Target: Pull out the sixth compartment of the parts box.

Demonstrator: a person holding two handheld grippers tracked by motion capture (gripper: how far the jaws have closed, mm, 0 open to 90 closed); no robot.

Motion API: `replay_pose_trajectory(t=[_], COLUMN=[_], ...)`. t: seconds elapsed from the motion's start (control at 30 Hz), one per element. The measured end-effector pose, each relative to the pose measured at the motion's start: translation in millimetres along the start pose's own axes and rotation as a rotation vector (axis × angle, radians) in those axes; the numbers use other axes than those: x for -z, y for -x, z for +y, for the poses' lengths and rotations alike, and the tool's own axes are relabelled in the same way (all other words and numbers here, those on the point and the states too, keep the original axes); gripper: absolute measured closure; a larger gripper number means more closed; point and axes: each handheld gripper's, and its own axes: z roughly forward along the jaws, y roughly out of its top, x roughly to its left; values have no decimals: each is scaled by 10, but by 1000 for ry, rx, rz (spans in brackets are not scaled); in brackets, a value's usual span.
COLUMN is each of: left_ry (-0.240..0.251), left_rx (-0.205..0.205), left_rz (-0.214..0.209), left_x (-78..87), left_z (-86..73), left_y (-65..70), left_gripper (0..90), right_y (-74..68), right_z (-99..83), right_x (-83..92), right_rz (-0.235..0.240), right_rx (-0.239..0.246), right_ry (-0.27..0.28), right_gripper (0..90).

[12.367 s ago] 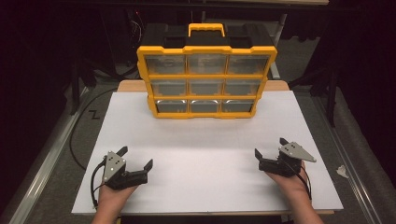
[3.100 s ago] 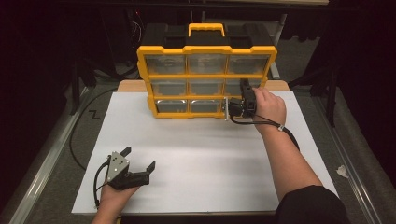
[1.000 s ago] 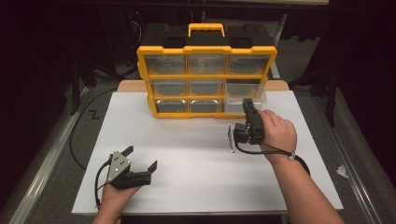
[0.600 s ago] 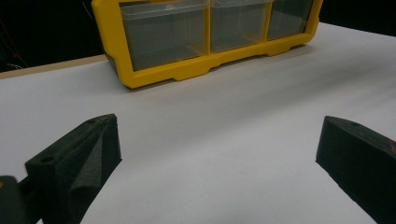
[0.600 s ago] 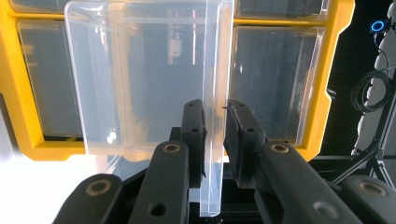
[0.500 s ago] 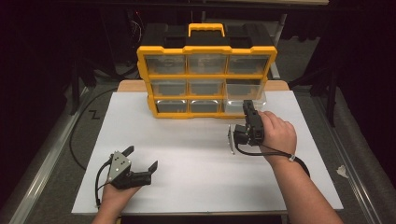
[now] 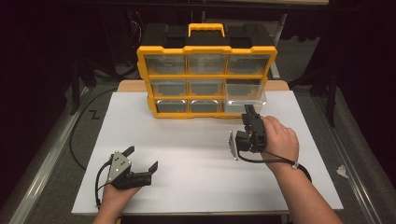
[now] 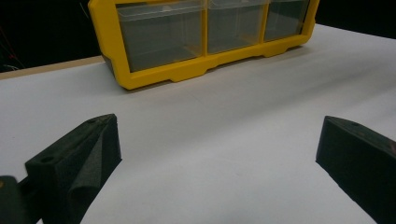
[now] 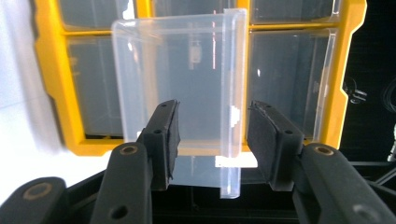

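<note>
Step in hand: while the clear drawer (image 9: pixel 180 100) stands pulled partway out of the yellow organizer (image 7: pixel 206 51), the right tongs (image 9: pixel 212 140) have just been opening; its front lip (image 9: pixel 232 116) sits between the jaws, unpressed.
Drawer place: just ahead of the right tongs.
Left tongs (image 7: pixel 142 163): apart, idle on the white surface (image 7: pixel 187 154).
Next move: probably back straight off the lip without dragging it.

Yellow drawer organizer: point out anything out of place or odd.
One clear drawer at the right end of the yellow organizer sticks out over the white table, while the others sit flush. The right tongs have just been opening around its front lip, pads off it.
</note>
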Motion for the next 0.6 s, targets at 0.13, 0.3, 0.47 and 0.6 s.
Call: replay_pose_trajectory(t=[0.13, 0.3, 0.47, 0.6], left_ry=[-1, 1, 2, 3], left_rx=[-3, -4, -4, -4], left_rz=[-3, -6, -7, -8], left_x=[0, 4, 5, 9], left_z=[-1, 0, 1, 1], left_y=[3, 4, 6, 4], left_gripper=[7, 7, 7, 7], right_y=[-45, -144, -216, -305], right_z=[-6, -32, -56, -88], right_x=[47, 135, 206, 288], right_rz=[9, 19, 31, 36], right_rx=[-3, 2, -5, -13], right_ry=[7, 18, 14, 21], right_gripper=[540, 534, 532, 532])
